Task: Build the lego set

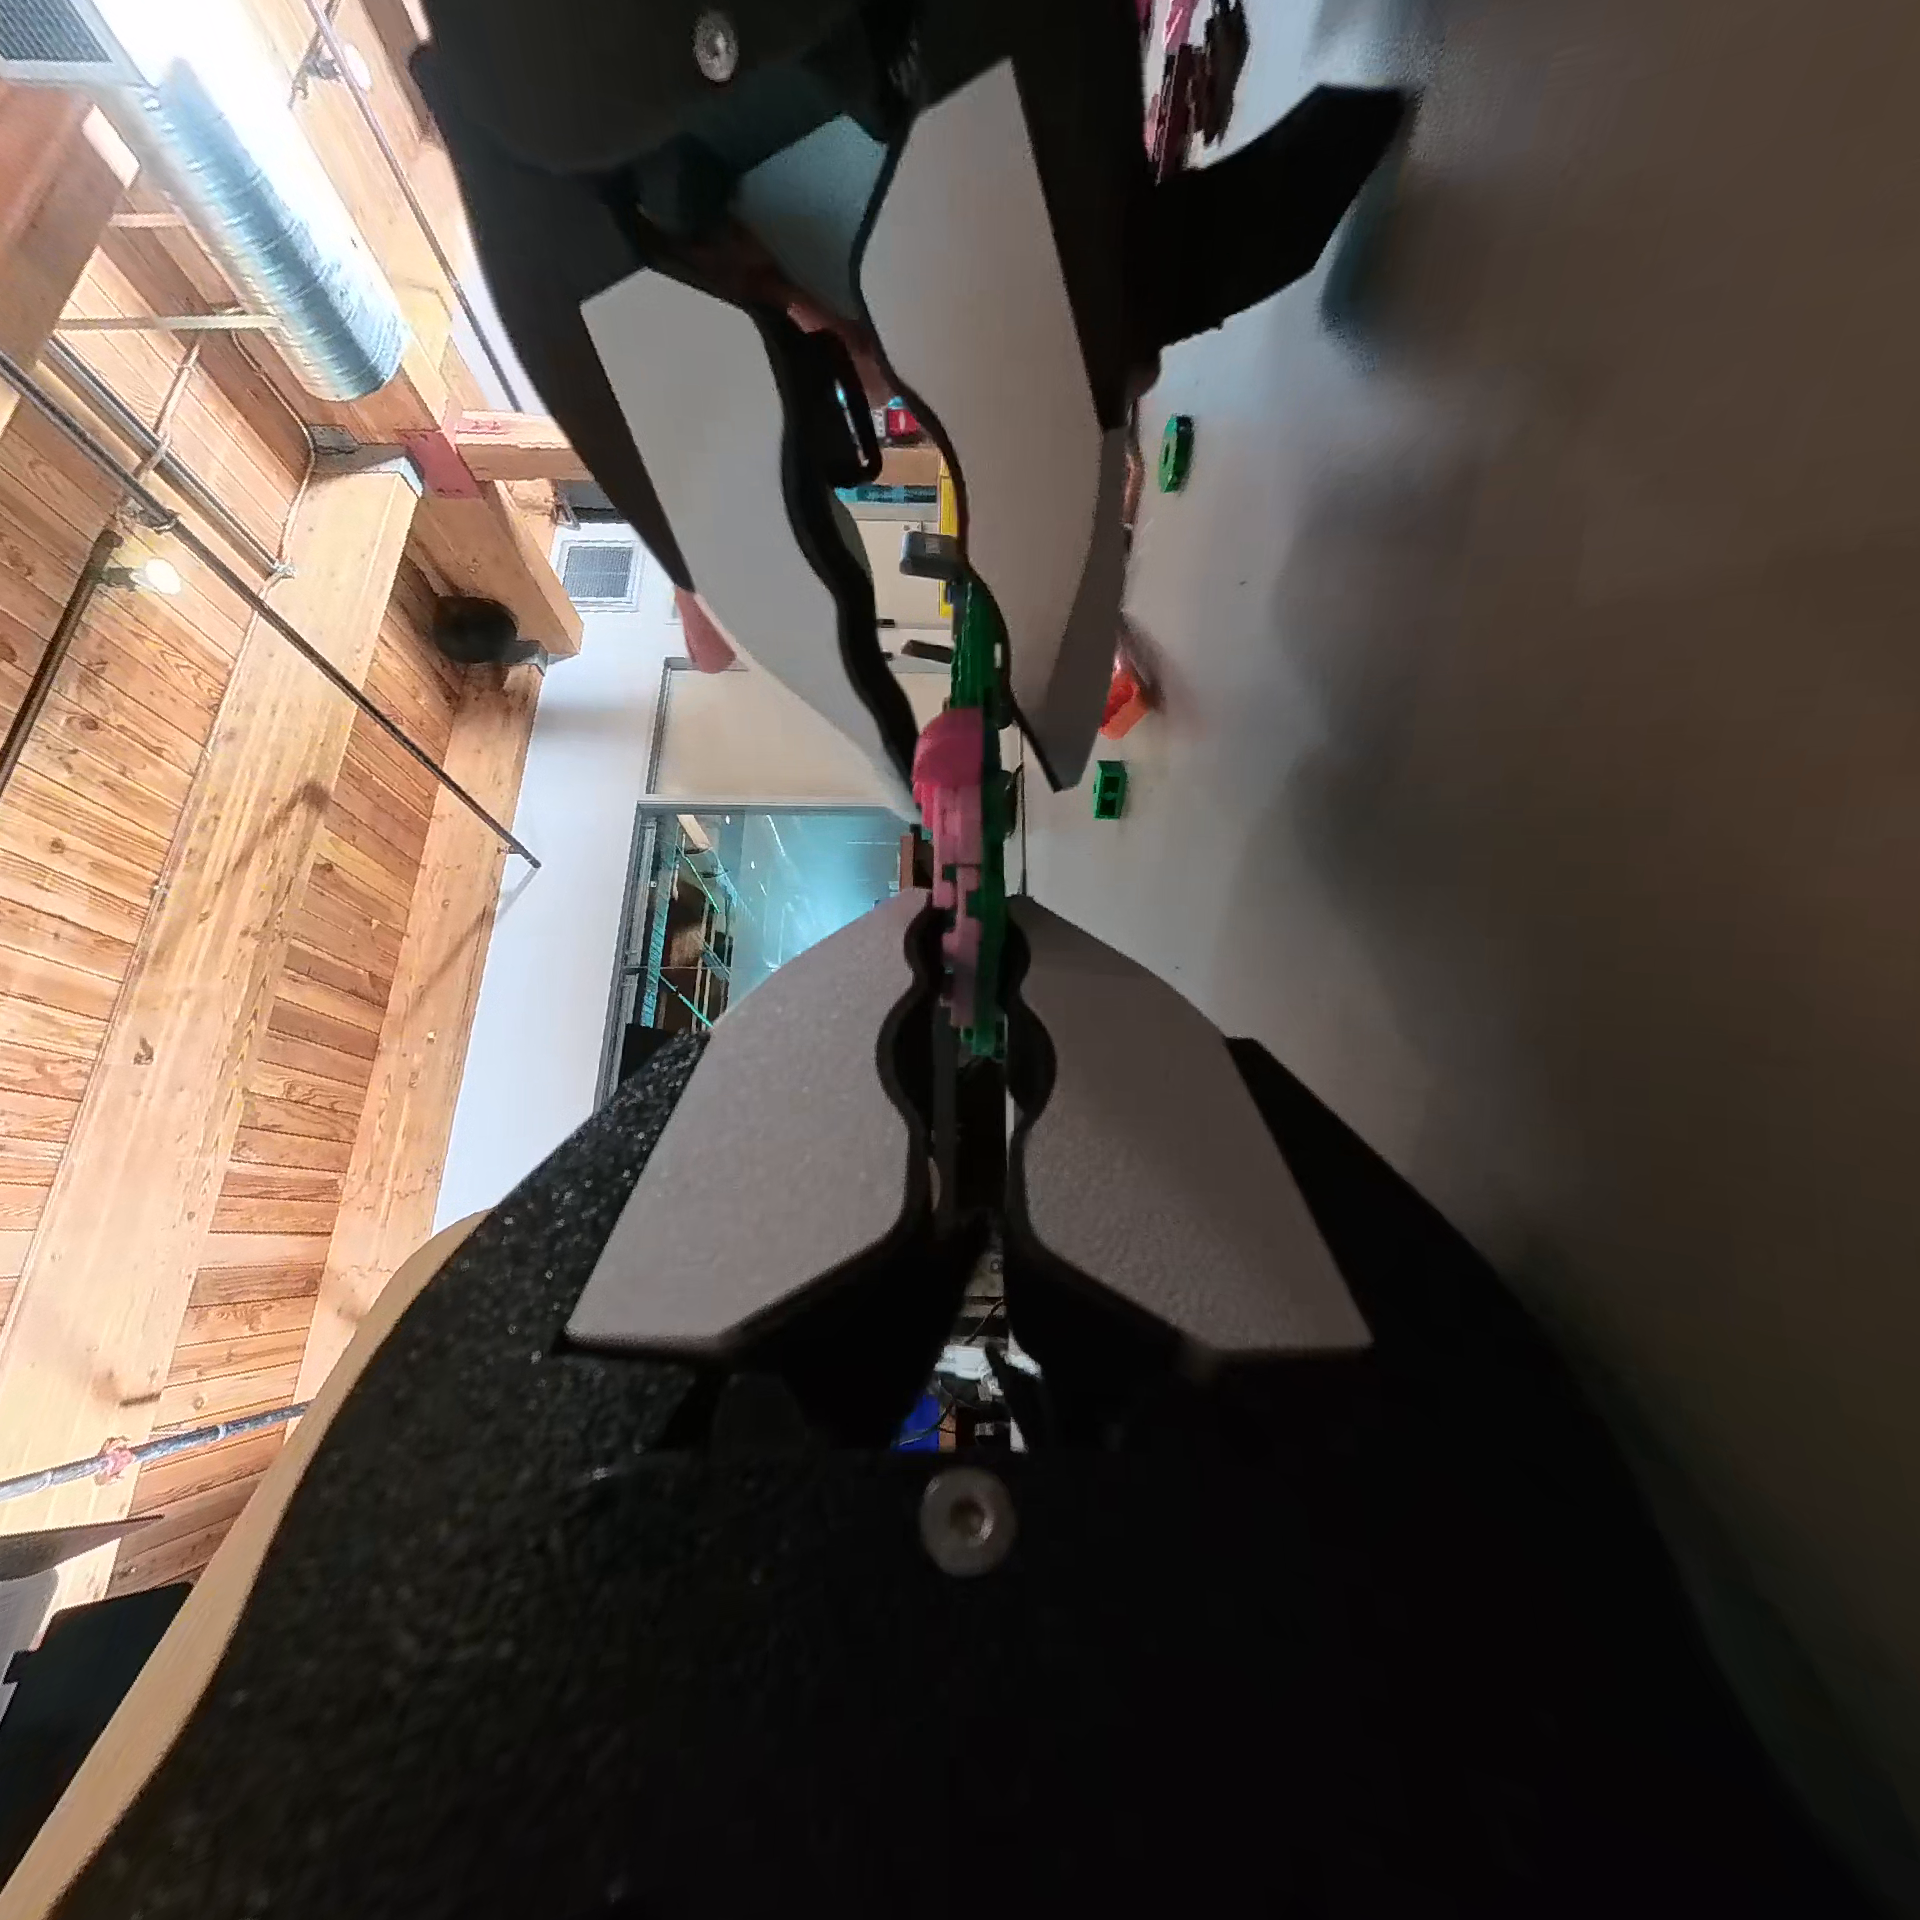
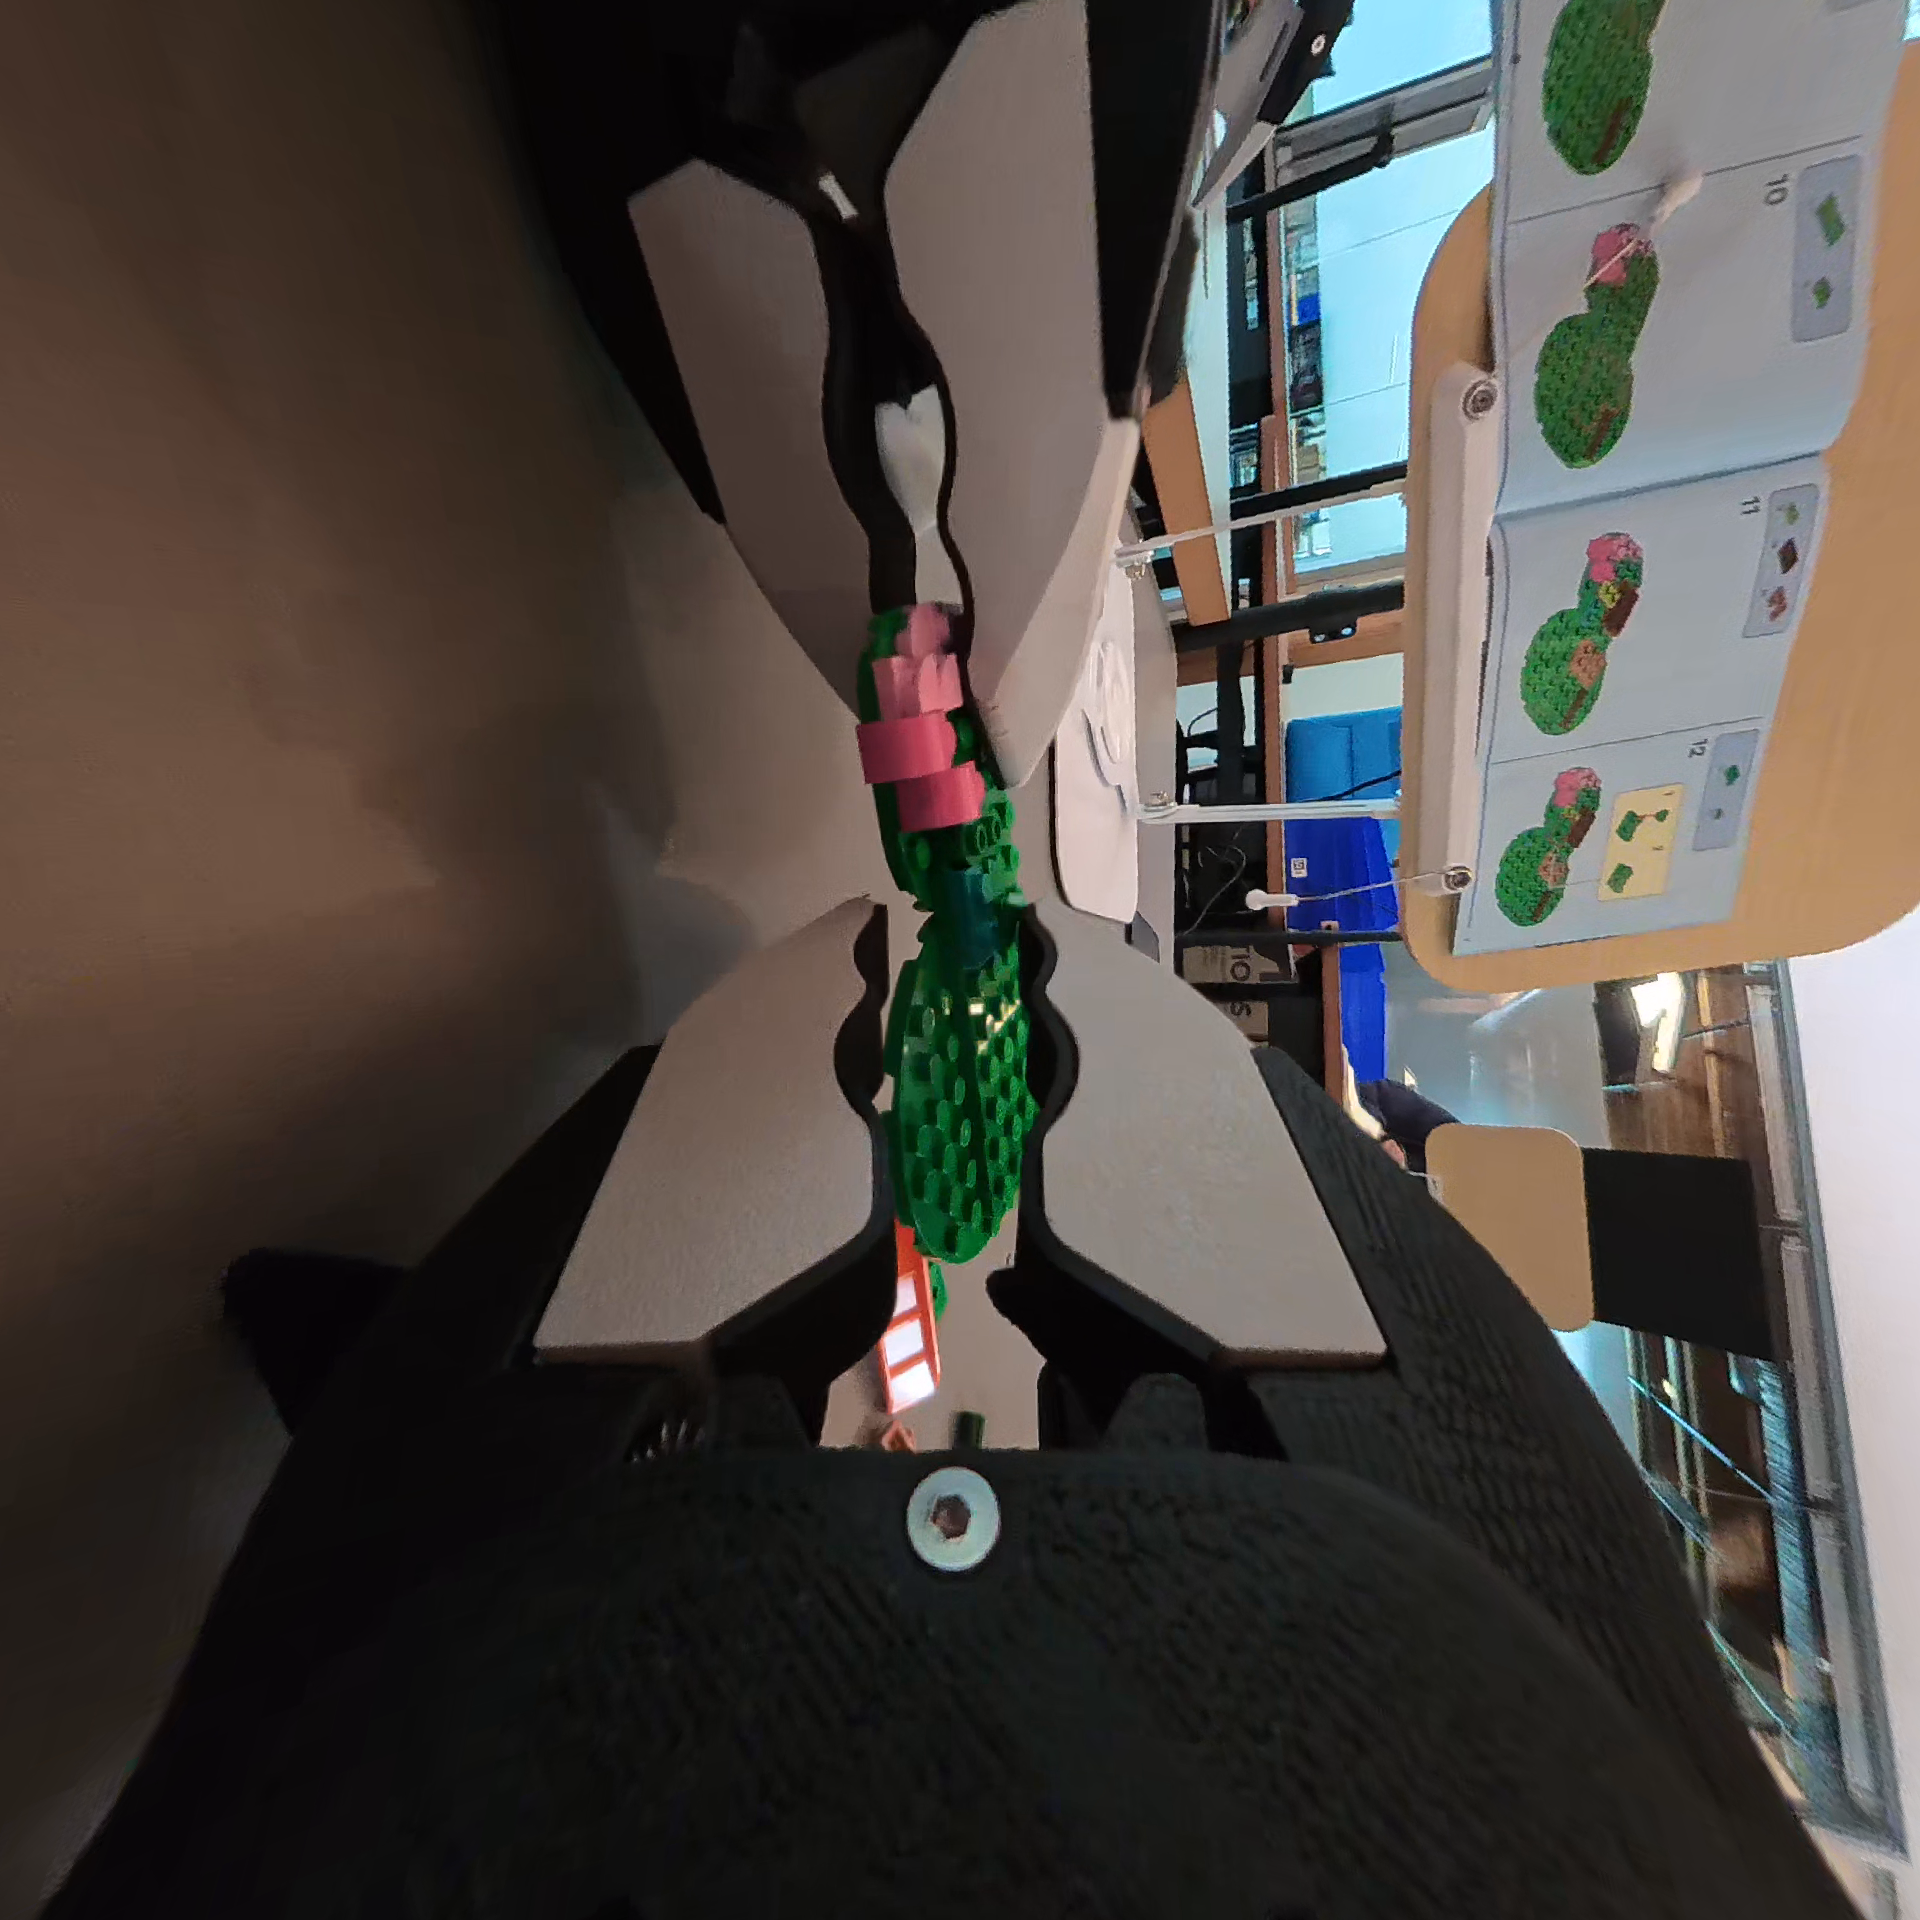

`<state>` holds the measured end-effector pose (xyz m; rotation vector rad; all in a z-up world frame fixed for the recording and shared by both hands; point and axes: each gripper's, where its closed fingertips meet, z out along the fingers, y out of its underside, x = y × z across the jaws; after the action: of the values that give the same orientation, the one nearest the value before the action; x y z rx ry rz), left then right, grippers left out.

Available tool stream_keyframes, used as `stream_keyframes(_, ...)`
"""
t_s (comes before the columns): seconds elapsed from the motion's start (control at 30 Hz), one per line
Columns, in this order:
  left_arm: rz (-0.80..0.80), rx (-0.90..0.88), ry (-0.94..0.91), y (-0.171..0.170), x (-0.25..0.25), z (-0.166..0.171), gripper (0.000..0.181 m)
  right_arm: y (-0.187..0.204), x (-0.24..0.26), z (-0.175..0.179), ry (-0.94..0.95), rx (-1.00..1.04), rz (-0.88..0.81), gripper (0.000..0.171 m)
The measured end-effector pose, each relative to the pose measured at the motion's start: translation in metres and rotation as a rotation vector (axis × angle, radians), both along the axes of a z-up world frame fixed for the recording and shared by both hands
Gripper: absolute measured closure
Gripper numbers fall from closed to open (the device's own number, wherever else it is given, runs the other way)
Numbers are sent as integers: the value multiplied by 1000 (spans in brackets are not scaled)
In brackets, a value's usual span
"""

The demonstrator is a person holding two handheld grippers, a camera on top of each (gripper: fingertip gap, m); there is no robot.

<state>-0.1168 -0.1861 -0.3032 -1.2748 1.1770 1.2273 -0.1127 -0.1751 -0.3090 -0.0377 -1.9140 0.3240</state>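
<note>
The green baseplate [image 2: 961, 1101], held on edge above the counter [image 1: 1558, 727], is clamped between the nearly closed jaws of the right gripper [image 2: 956, 935]. Its far end, by the pink bricks [image 2: 914, 748], is pinched by the left gripper [image 2: 961, 644], jaws likewise narrowed onto the plate. An instruction booklet [image 2: 1662, 520] is propped at right.

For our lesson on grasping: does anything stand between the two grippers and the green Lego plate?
Nothing visible does. The left gripper and right gripper are both already shut on the green Lego plate.
</note>
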Motion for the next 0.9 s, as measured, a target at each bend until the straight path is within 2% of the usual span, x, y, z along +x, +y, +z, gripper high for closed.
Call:
stream_keyframes(0.2,-4,-6,-1,0,2,-1,174,1,1,-2,29,64,-1,153)
stream_keyframes(0.4,21,-19,-50,1,-1,-1,174,4,-4,3,137,230,-57,158)
stream_keyframes(0.6,24,-18,-80,1,-1,1,173,5,-5,9,211,313,-73,160)
stream_keyframes(0.8,21,-32,-67,1,1,-2,173,5,-3,7,234,340,-60,161)
stream_keyframes(0.9,25,-20,-74,1,0,0,173,5,-4,7,195,208,-62,161)
